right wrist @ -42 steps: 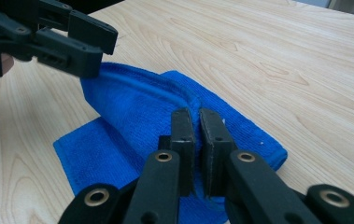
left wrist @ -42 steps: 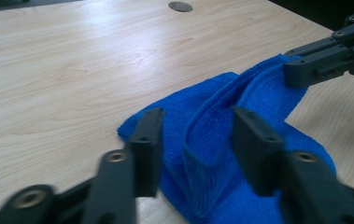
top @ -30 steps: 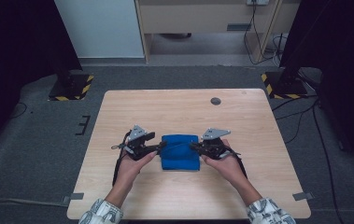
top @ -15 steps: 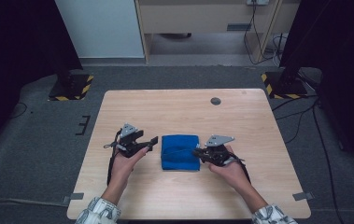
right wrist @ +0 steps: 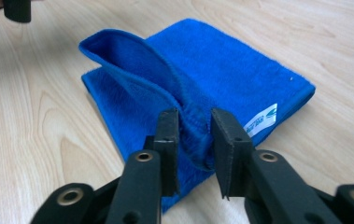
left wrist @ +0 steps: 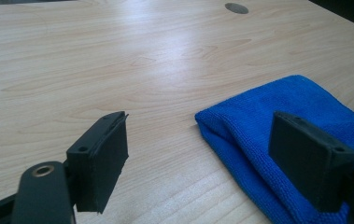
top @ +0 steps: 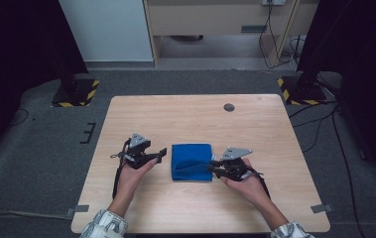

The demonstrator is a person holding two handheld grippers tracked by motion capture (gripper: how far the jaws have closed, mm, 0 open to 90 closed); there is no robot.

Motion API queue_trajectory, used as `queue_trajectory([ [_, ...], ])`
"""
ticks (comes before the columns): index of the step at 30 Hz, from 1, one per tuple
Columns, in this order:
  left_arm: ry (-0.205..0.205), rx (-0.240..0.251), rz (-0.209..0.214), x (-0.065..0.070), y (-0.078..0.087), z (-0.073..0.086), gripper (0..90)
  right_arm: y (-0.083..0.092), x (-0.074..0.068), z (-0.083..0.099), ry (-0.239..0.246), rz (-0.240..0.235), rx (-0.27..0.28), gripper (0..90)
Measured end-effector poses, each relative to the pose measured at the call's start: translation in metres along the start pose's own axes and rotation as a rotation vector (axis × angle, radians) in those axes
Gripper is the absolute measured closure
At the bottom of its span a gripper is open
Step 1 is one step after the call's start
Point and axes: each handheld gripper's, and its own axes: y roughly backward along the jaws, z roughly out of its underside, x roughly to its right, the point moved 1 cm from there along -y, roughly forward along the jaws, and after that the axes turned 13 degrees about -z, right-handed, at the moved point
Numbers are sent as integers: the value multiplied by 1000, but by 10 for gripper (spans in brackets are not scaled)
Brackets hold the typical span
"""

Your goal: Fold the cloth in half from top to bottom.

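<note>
Wooden table (top: 185, 119) | blue cloth (top: 191, 161) folded, underside hidden | right gripper (right wrist: 194, 135) jaws just opening around fold

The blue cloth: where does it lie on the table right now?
In the high view the blue cloth lies folded on the near half of the table, between the left gripper and the right gripper.

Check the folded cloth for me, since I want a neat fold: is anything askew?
Yes. The blue cloth lies folded flat on the table, but its top layer's near edge stands up in a loose arch, running between the slightly parted jaws of the right hand-held gripper.
</note>
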Motion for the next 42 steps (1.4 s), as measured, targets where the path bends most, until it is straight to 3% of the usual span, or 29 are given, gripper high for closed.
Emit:
queue_trajectory([
  [13,-36,-8,11,12,-1,4,167,7,-7,8,2,14,-47,506],
  [17,-47,-6,15,17,0,5,158,10,-9,7,2,28,-32,398],
  [23,-76,-19,28,33,-3,10,141,13,-9,0,-1,52,20,332],
  [31,-144,-52,49,54,-6,19,127,16,-5,-3,-10,76,33,312],
  [36,-244,-120,22,61,-7,30,136,22,1,-4,-20,107,53,297],
  [39,-230,-117,35,60,-5,32,130,24,5,-5,-28,137,64,252],
  [42,-191,-81,31,57,-3,27,103,26,9,-4,-43,167,74,213],
])
